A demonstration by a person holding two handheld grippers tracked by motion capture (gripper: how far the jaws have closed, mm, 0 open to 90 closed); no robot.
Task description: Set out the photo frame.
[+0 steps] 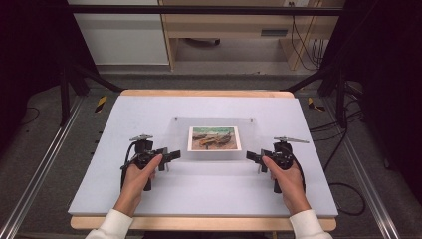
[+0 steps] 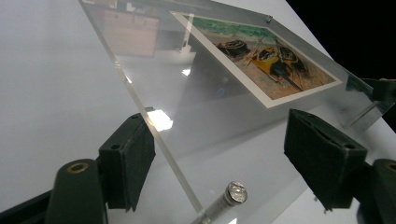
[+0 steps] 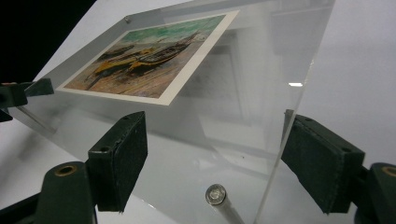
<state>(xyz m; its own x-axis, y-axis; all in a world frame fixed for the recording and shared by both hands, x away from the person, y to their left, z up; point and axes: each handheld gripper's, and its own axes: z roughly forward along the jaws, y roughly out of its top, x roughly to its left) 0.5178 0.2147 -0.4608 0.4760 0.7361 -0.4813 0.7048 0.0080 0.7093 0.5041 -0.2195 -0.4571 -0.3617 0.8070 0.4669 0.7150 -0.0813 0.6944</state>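
Clear acrylic photo frame (image 1: 213, 139) resting on the desk (image 1: 149, 199), addressed from both ends by two hand-held claws. The left claw (image 1: 170, 155) stands at the frame's near left corner; in the left gripper view its jaws are spread, one on either side of the panel's side edge (image 2: 154, 140), and neither pad (image 2: 128, 163) appears to press on it. The right claw (image 1: 253, 157) mirrors this at the near right corner: in the right gripper view the panel's edge (image 3: 280, 154) runs between parted jaws, close to one pad (image 3: 320, 161) but, as far as can be judged, not clamped. Both claws thus read as released. The print of beached boats (image 1: 214, 138) lies between the two claws, sandwiched in the frame, with a metal standoff screw (image 2: 236, 192) just ahead of each claw's jaws. Judged progress: the approach and alignment of both claws on the frame's ends is complete; clenching on the panel, and any lifting or moving of the frame, remain to be done.
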